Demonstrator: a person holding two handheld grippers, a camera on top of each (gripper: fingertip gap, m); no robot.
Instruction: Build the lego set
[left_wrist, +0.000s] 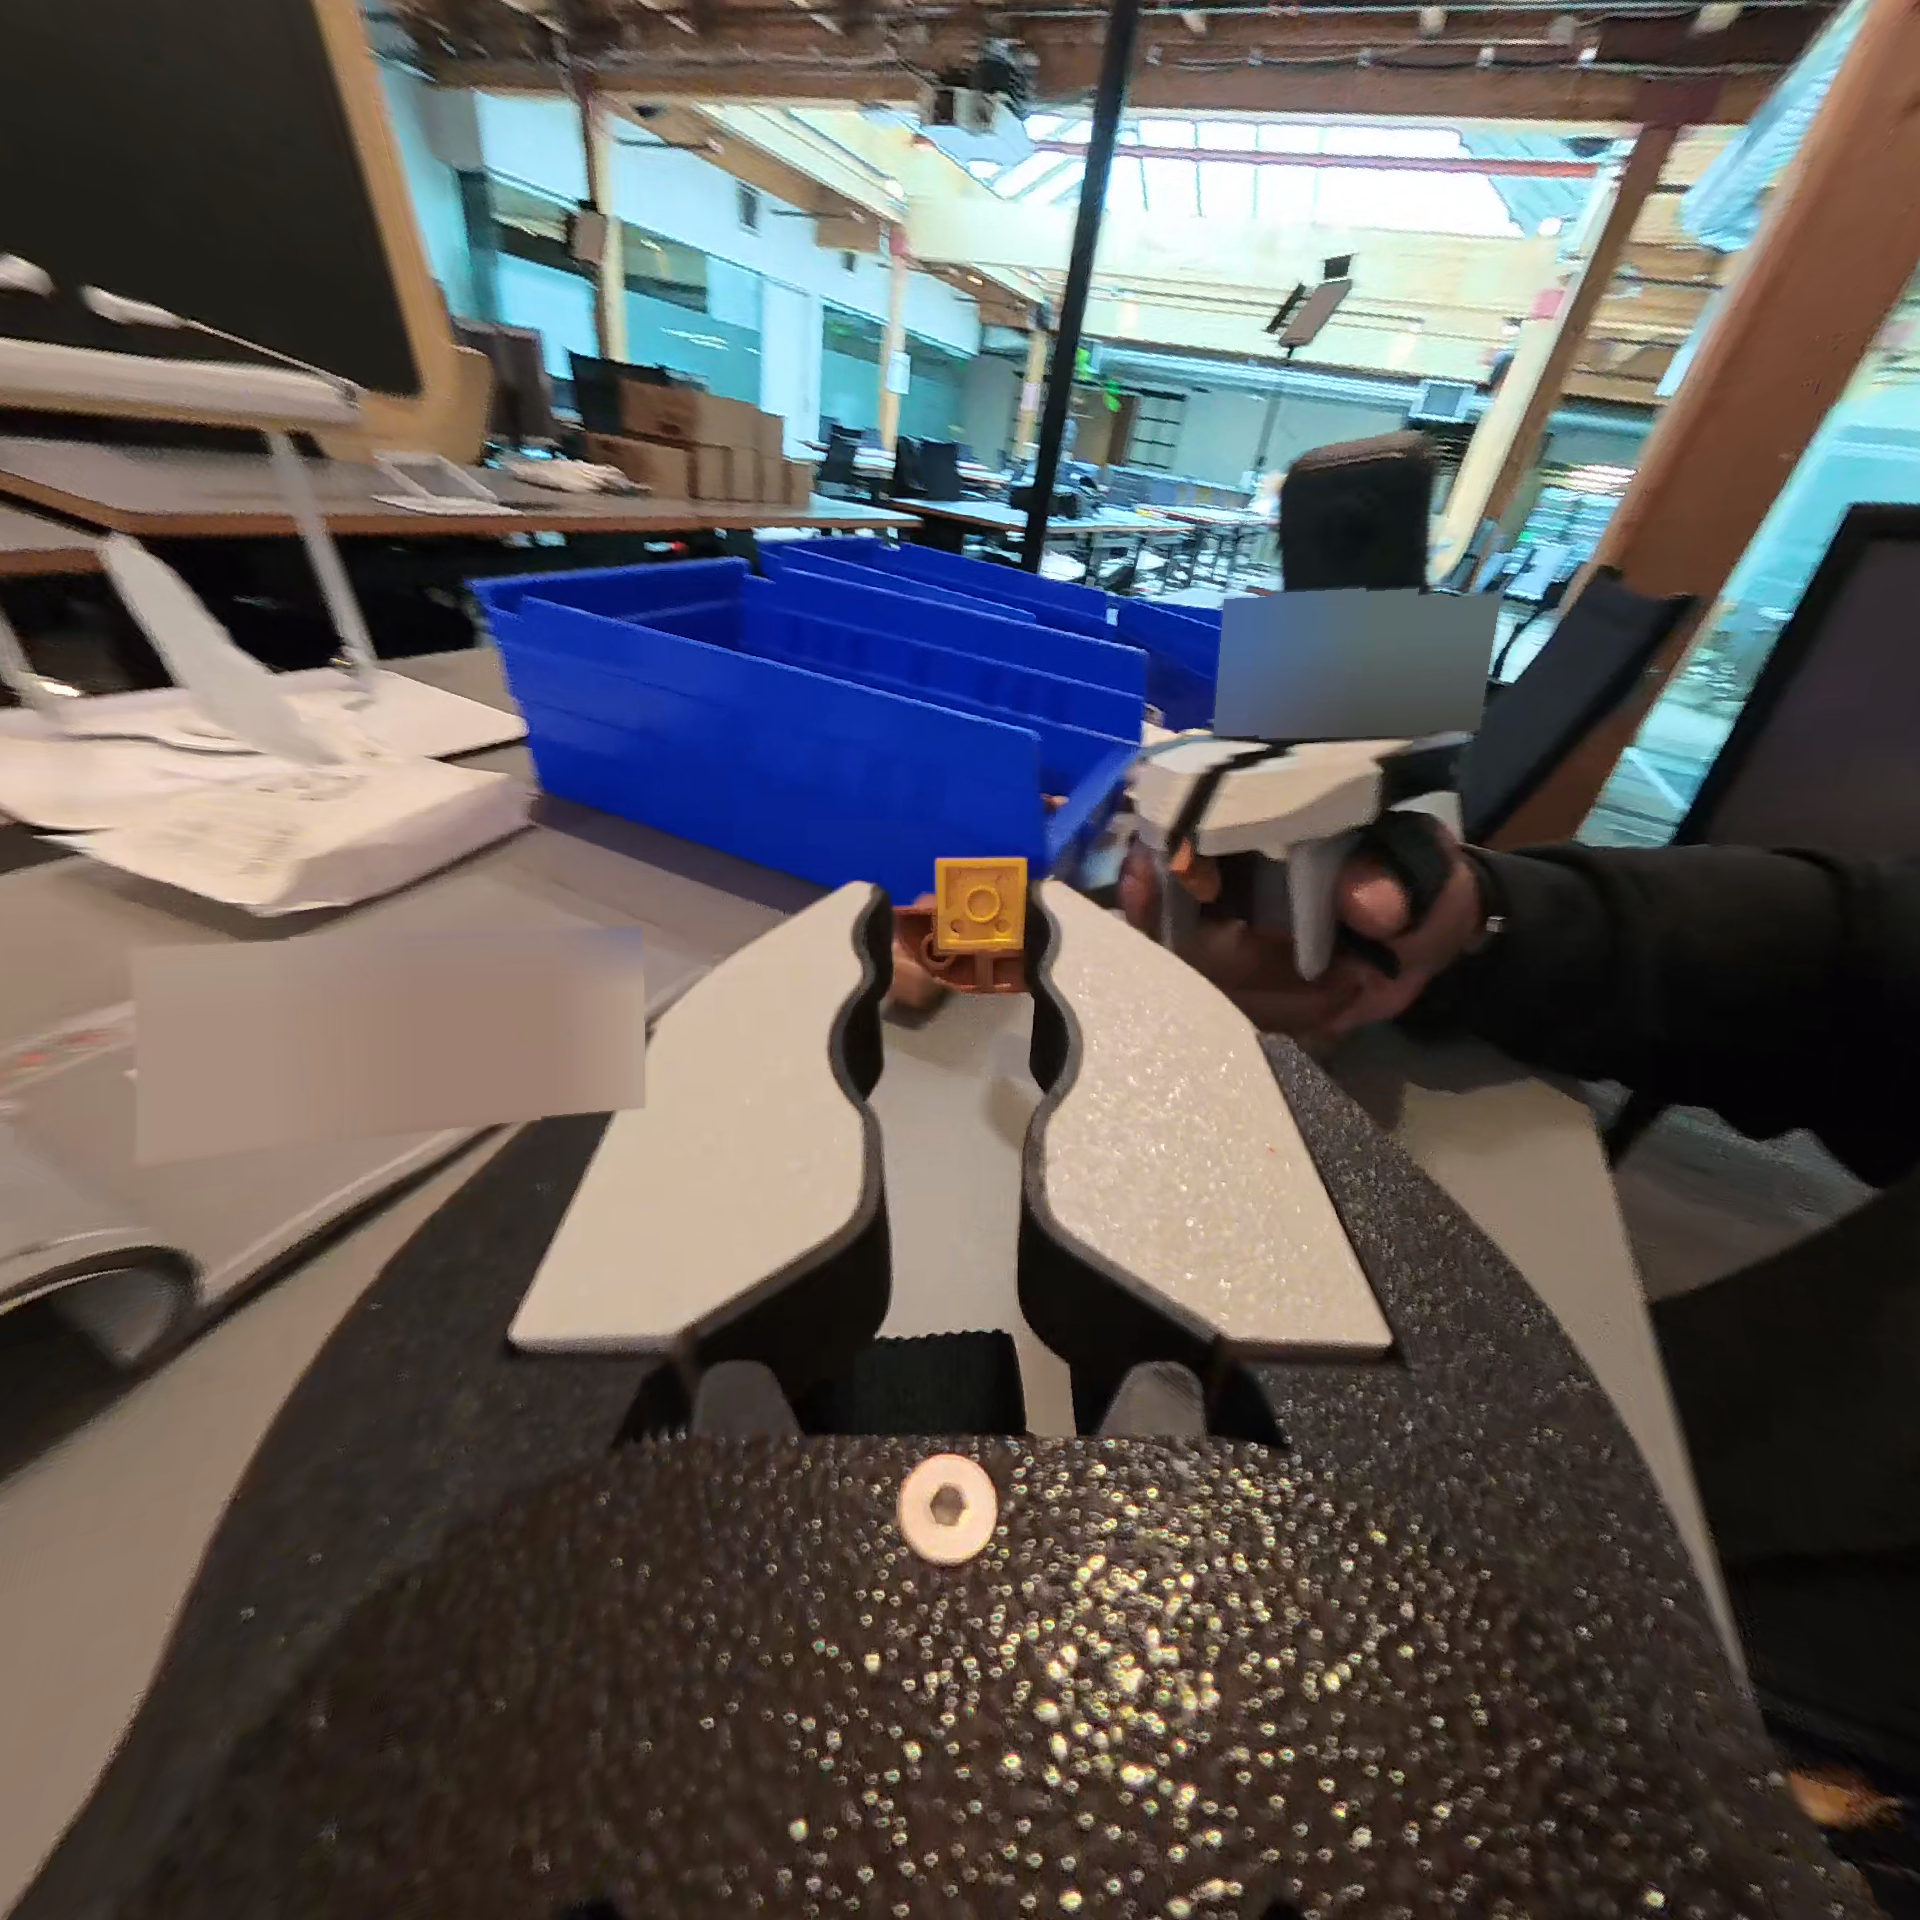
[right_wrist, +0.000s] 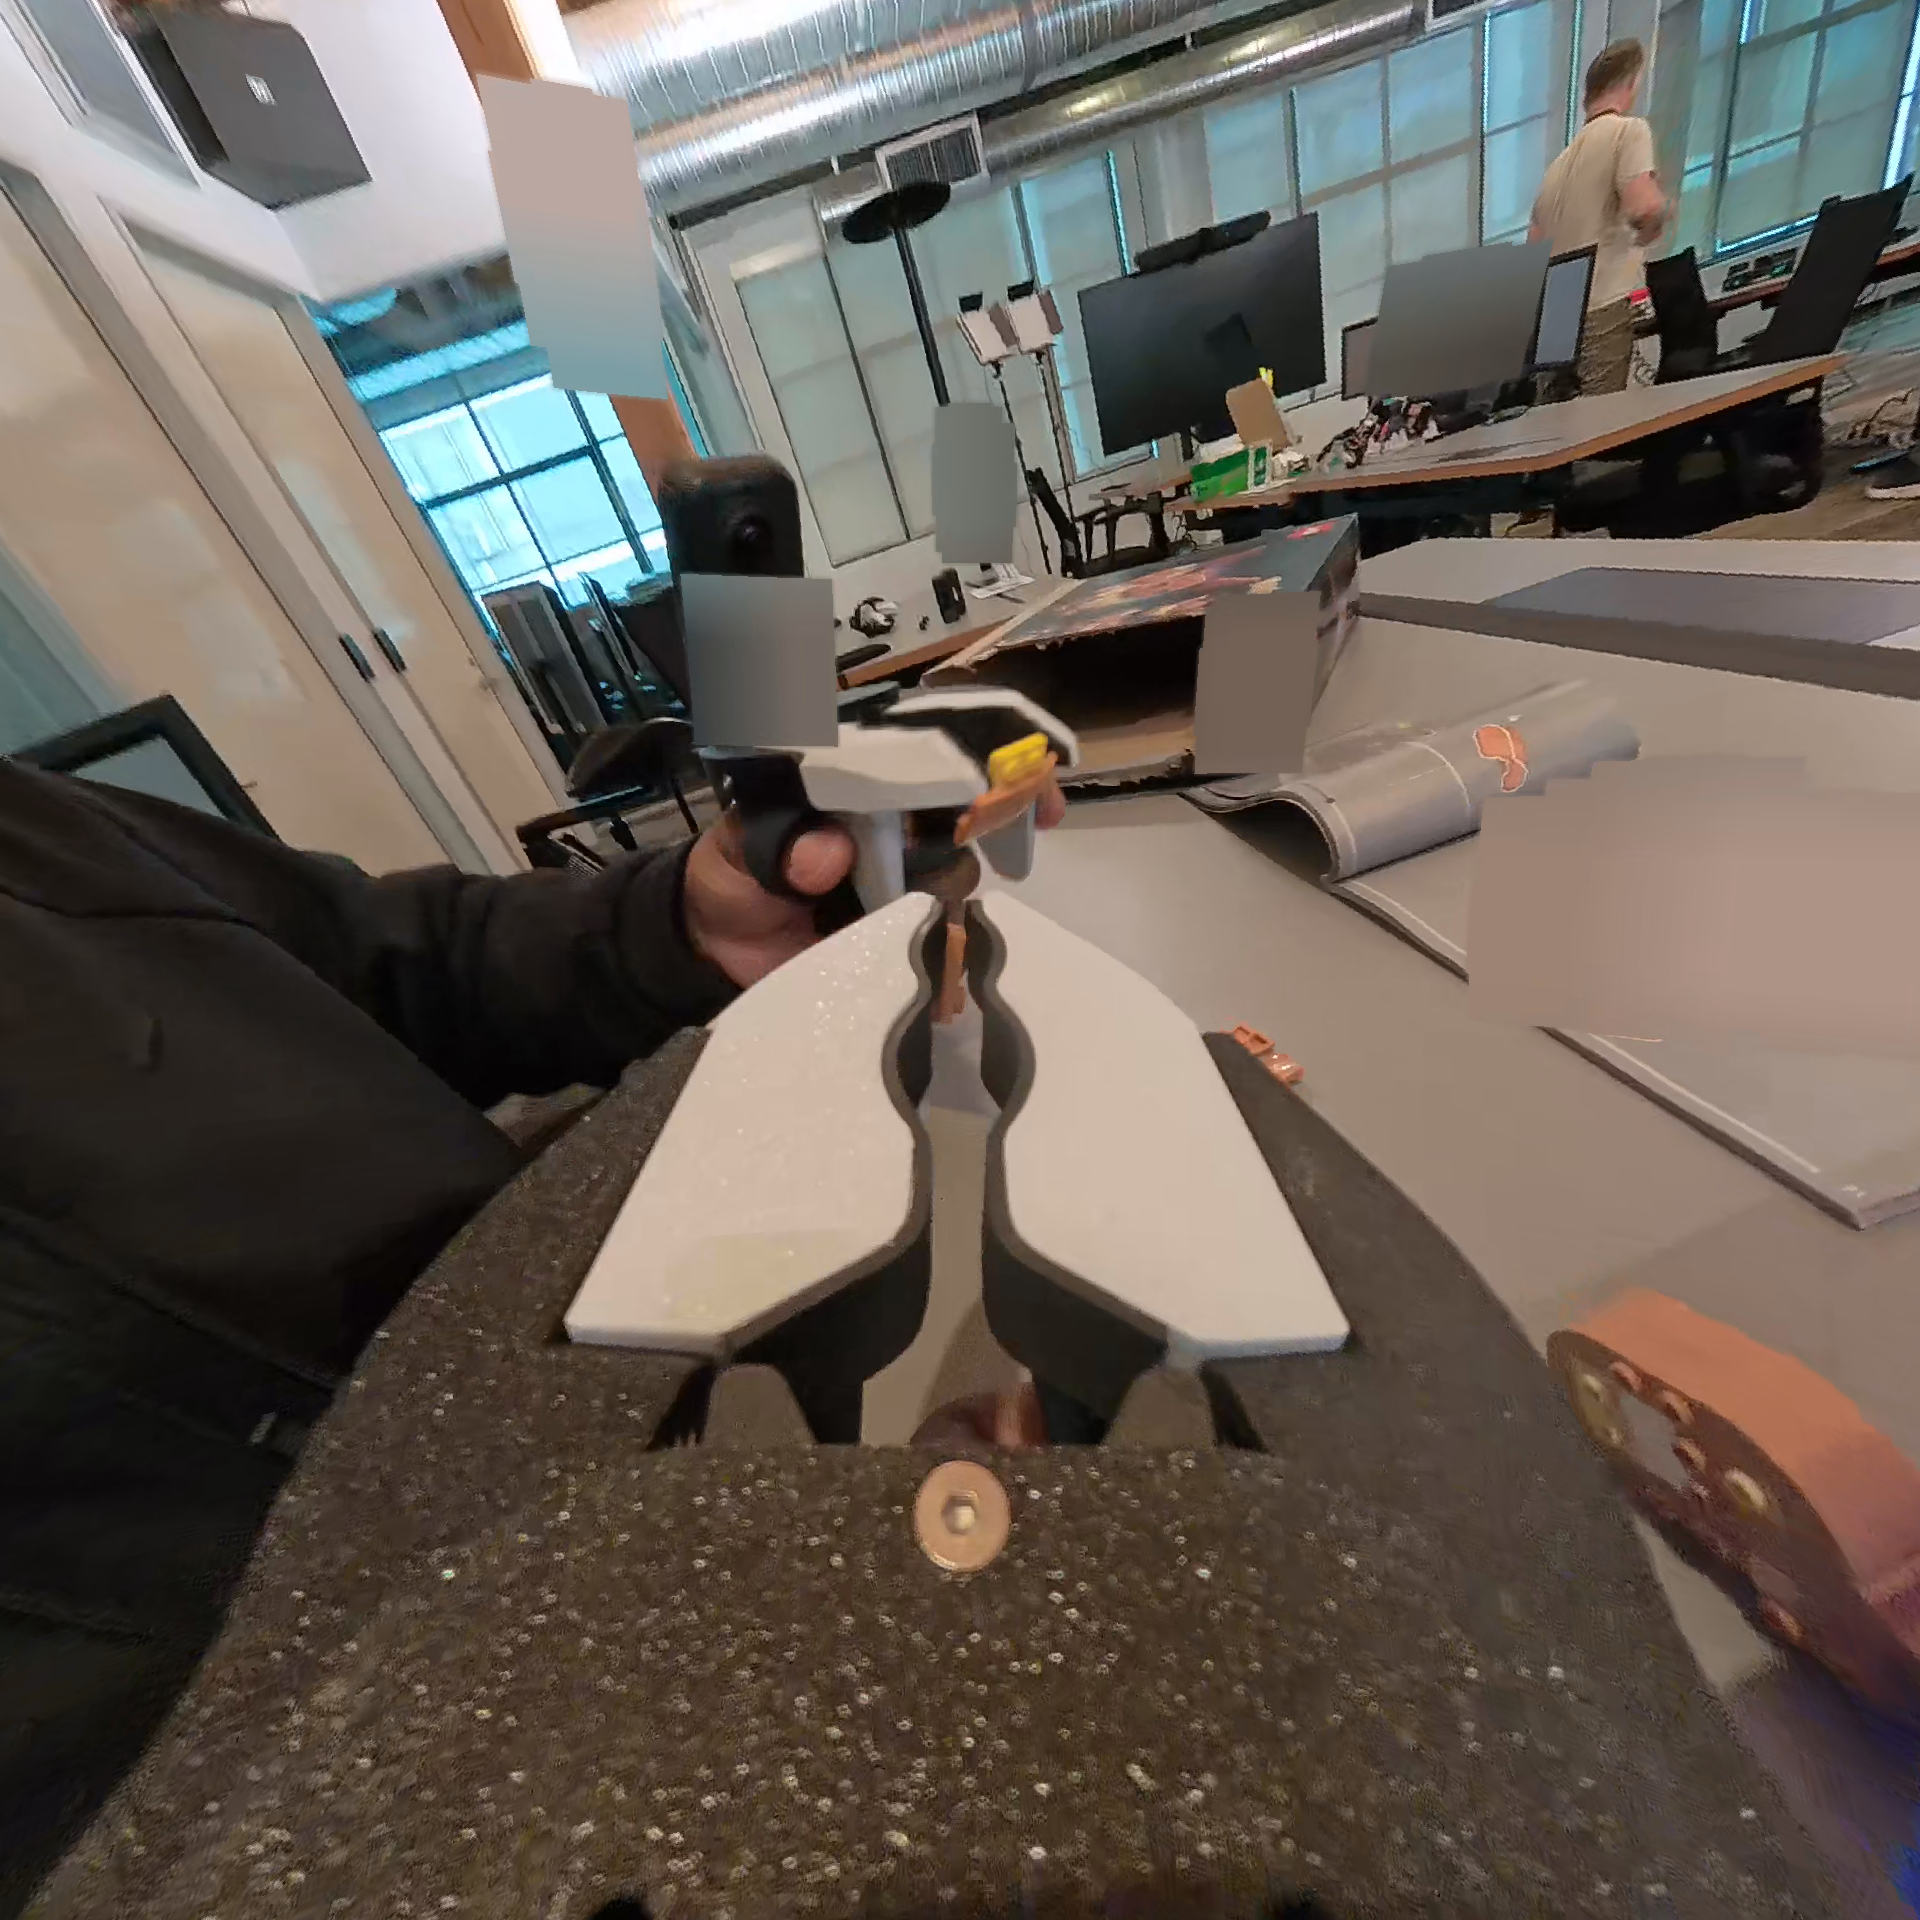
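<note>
A: Item one, left gripper (left_wrist: 961, 935)?
B: Clenched on a small brick assembly: a yellow square plate (left_wrist: 980, 904) stuck on a brown toy-brick piece (left_wrist: 966, 966). The right pad (left_wrist: 1039, 935) presses the plate's edge; the left pad's contact lies behind the brown part and is not clear. The assembly sits at the very fingertips, raised off the grey table (left_wrist: 727, 894).

A: Item two, right gripper (right_wrist: 954, 956)?
B: Jaws nearly together, pinching a thin orange-brown plate (right_wrist: 951, 971) edge-on at the tips.

A: How do the two stand to each other?
B: Close. Seen from the right gripper, the left one hangs just ahead and slightly left of its tips, the yellow plate showing in its grasp.

A: Surroundings?
B: Ahead of the left gripper, blue plastic bins (left_wrist: 790, 727); to its left, white papers (left_wrist: 260, 821). Right of the right gripper's fingers, a small orange-brown brick (right_wrist: 1262, 1049) on the table; further right, an open booklet (right_wrist: 1455, 810); ahead, an open cardboard box (right_wrist: 1132, 634); near its body on the right, a brown studded piece (right_wrist: 1756, 1475)
</note>
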